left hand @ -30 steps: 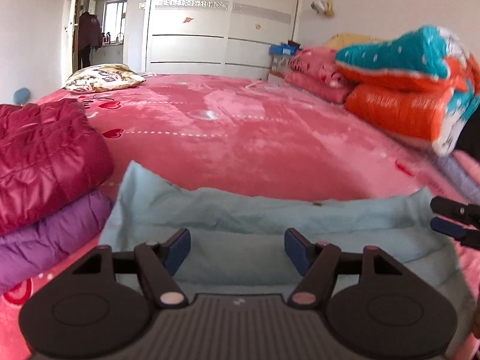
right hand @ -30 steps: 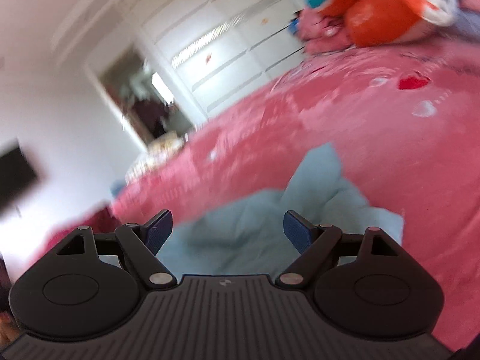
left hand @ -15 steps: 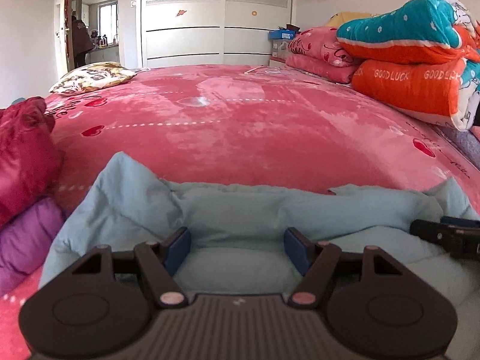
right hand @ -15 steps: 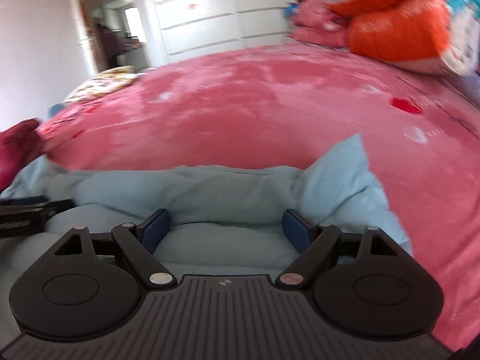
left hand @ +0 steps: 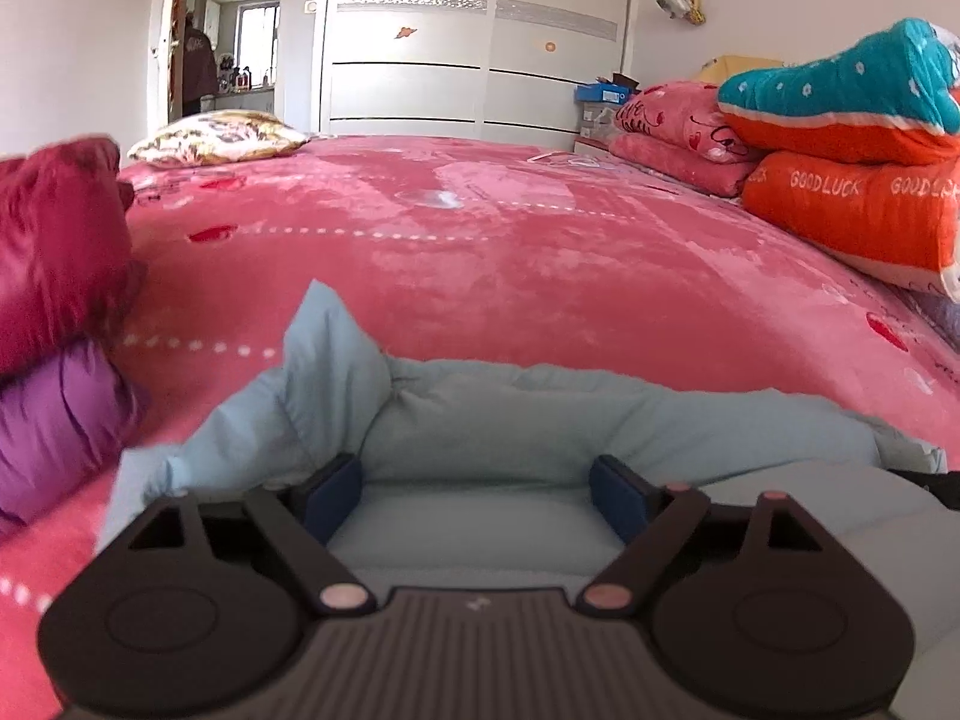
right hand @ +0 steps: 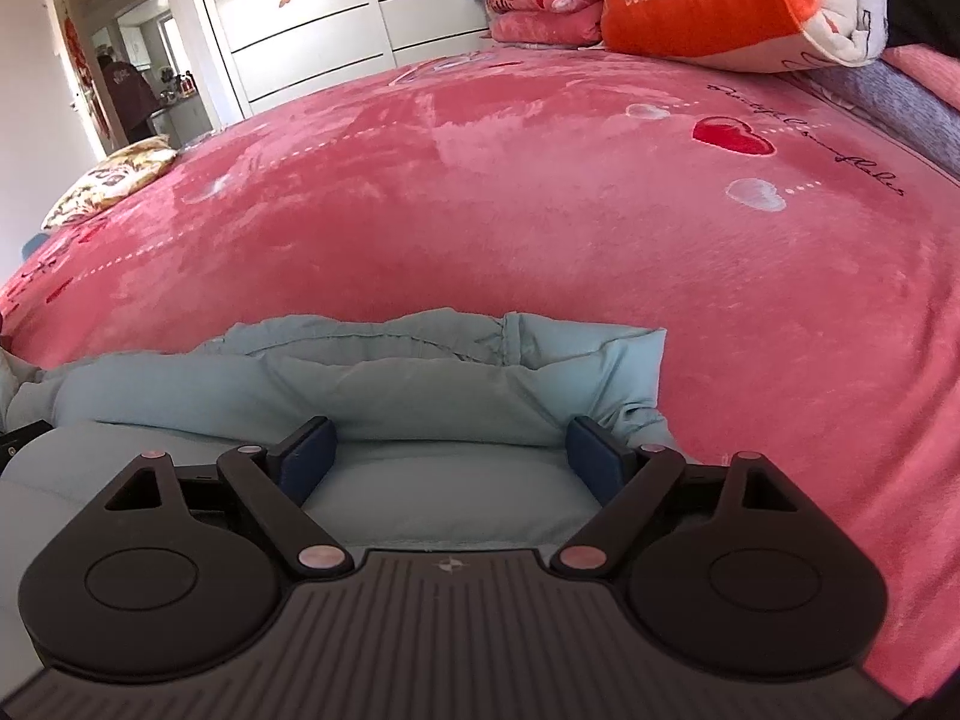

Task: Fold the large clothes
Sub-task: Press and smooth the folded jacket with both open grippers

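Observation:
A light blue padded garment (left hand: 510,420) lies on the pink bed, with a folded ridge running across in front of both grippers; it also shows in the right wrist view (right hand: 420,384). My left gripper (left hand: 480,489) is open, low over the garment, its blue pads on either side of a smooth panel. My right gripper (right hand: 450,453) is open too, low over the garment near its right end. Nothing is held. The right gripper's edge shows at the far right of the left wrist view (left hand: 936,483).
A folded dark red jacket (left hand: 54,252) lies on a purple one (left hand: 54,426) at the left. Orange and teal quilts (left hand: 852,156) and pink bedding (left hand: 678,132) are stacked at the right. A patterned pillow (left hand: 216,135) lies at the far side. The pink bedspread (right hand: 540,192) stretches ahead.
Both grippers have dropped lower and closer to the blue garment. The right gripper swung from a tilted view to level. Both stayed open.

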`<act>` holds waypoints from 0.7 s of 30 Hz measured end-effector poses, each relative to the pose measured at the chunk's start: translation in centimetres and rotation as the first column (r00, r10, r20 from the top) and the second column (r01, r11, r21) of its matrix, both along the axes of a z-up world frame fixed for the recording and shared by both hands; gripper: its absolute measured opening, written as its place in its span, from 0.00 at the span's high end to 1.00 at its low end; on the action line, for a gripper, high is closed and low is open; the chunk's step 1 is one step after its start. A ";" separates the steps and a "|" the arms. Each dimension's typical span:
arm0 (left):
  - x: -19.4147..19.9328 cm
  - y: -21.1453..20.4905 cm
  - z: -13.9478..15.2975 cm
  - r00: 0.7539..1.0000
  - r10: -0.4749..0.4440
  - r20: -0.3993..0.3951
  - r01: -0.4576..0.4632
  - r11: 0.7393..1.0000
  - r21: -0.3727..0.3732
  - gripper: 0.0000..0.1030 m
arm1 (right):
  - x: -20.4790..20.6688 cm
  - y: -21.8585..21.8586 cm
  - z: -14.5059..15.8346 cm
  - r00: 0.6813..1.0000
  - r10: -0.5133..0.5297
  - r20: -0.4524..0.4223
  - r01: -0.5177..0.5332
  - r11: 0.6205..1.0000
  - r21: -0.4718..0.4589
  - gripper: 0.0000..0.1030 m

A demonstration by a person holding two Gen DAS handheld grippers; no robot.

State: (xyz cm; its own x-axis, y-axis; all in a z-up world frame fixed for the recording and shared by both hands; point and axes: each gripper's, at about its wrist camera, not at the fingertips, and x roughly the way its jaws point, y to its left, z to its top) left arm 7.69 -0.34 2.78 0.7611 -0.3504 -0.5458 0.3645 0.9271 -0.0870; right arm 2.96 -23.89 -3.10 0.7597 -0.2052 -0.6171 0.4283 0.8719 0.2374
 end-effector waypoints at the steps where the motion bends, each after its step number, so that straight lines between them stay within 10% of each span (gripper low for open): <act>1: 0.1 0.0 -0.2 1.000 0.001 0.000 -0.001 1.000 -0.005 0.17 | 0.5 -0.4 0.2 1.000 -0.001 -0.001 0.001 1.000 -0.003 0.00; 21: 0.6 -0.6 -1.7 1.000 0.005 0.014 -0.005 1.000 0.016 0.14 | -0.1 0.7 0.3 0.999 -0.016 -0.031 0.011 0.988 -0.156 0.00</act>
State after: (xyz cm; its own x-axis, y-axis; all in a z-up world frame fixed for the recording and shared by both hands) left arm 8.33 -0.95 1.09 0.7705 -0.3376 -0.5407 0.3606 0.9303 -0.0671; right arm 2.88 -23.21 -2.84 0.7362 -0.3110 -0.6011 0.4457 0.8912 0.0849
